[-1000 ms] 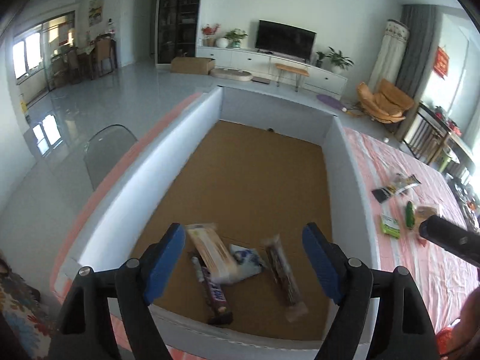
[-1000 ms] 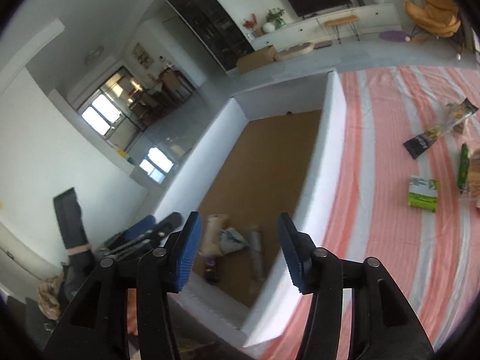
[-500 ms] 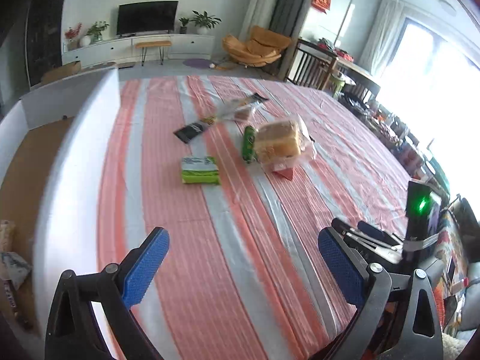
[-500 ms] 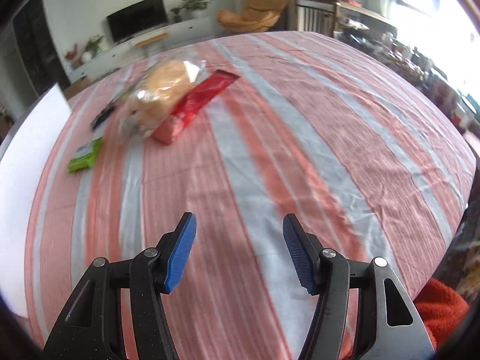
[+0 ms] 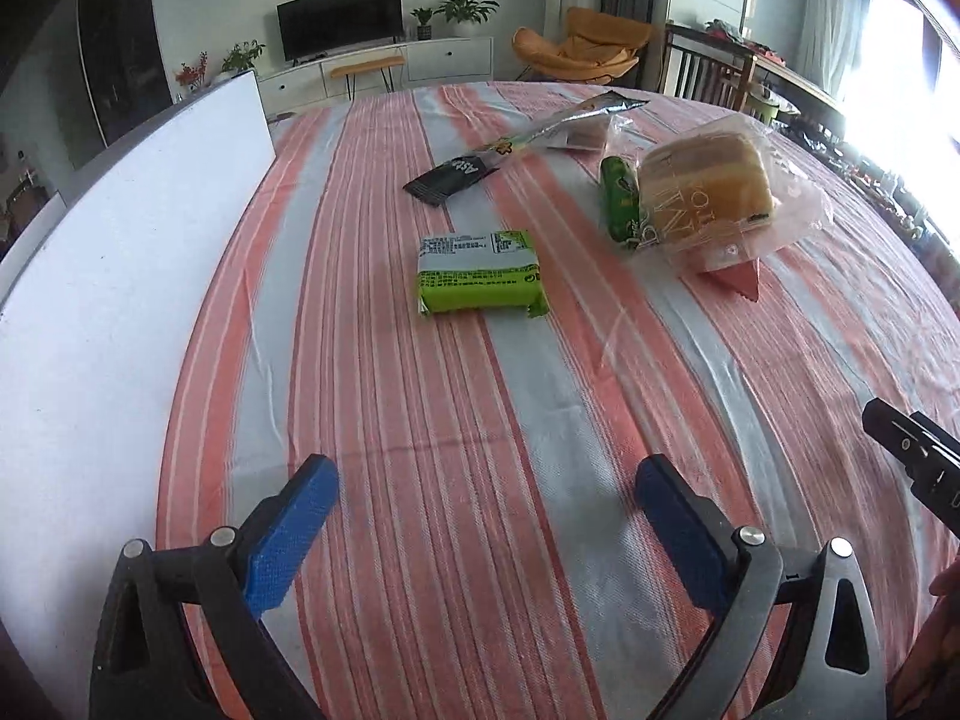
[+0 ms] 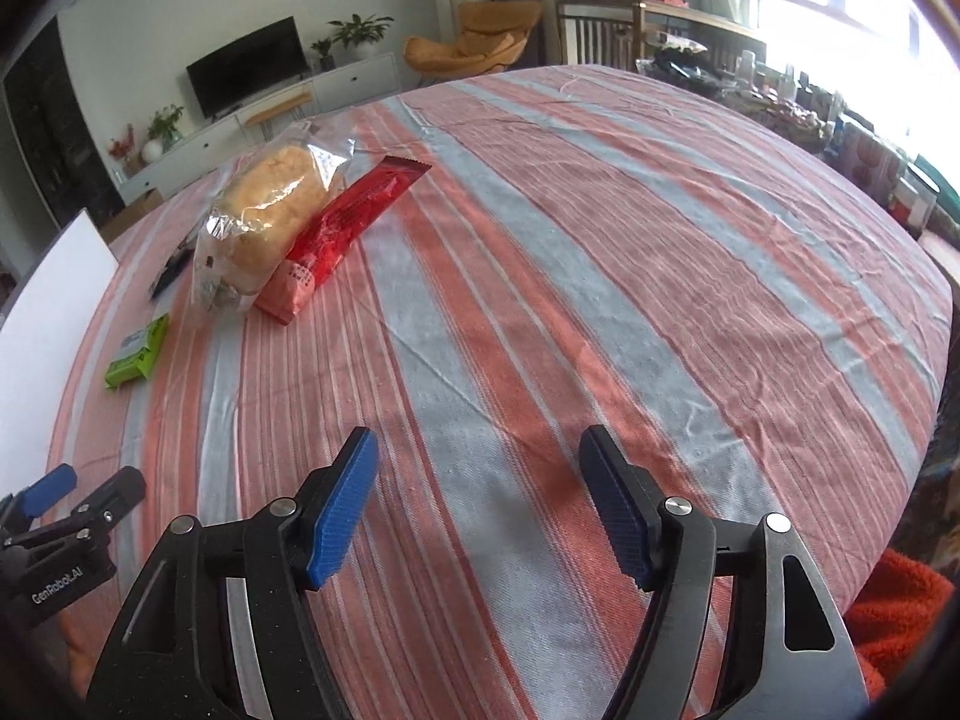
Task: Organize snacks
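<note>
Both wrist views tilt down, near striped tablecloth (image 5: pixel 456 480); share bagged bread (image 6: pixel 270 204), likely.

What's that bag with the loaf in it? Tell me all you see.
The bread bag is clear, crinkly plastic with printed lettering, holding a golden-brown loaf. It lies on the striped tablecloth, resting partly on a red packet, with a green packet against its side. Neither gripper touches it.
</note>
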### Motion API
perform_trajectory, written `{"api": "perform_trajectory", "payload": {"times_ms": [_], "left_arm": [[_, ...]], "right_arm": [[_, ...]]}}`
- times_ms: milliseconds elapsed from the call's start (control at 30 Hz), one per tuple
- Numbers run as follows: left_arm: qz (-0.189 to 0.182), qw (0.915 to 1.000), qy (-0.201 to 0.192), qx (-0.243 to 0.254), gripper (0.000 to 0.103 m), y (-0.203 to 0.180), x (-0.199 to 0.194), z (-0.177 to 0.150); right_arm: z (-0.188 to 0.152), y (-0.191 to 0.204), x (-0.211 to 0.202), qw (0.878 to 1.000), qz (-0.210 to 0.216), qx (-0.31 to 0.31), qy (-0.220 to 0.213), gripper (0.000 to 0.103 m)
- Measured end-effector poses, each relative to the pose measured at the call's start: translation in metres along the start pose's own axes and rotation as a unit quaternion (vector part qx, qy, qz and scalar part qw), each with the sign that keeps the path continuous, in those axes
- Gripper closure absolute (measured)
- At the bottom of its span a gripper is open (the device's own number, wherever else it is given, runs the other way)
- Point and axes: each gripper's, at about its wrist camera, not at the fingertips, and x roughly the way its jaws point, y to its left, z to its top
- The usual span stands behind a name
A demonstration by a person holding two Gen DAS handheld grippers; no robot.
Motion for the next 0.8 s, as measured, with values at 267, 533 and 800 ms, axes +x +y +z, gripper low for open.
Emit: {"api": "perform_trajectory", "payload": {"times_ms": [267,533,800], "left_arm": [[-0.003,1.0,0.003,-0.001,0.0,-0.002,0.001,0.003],[-0.003,1.0,0.003,-0.001,0.0,-0.001,0.001,0.003],[-0.003,1.0,0.003,-0.001,0.0,-0.002,0.001,0.003]], "right_arm": [[-0.002,0.018,0.007,0.998,-0.037,-0.045,0.007,0.022],[-0.003,0.015,0.007,0.998,-0.035,-0.044,0.008,0.019],[-0.003,0.015,0.006,0.998,-0.035,-0.045,0.008,0.017]]}}
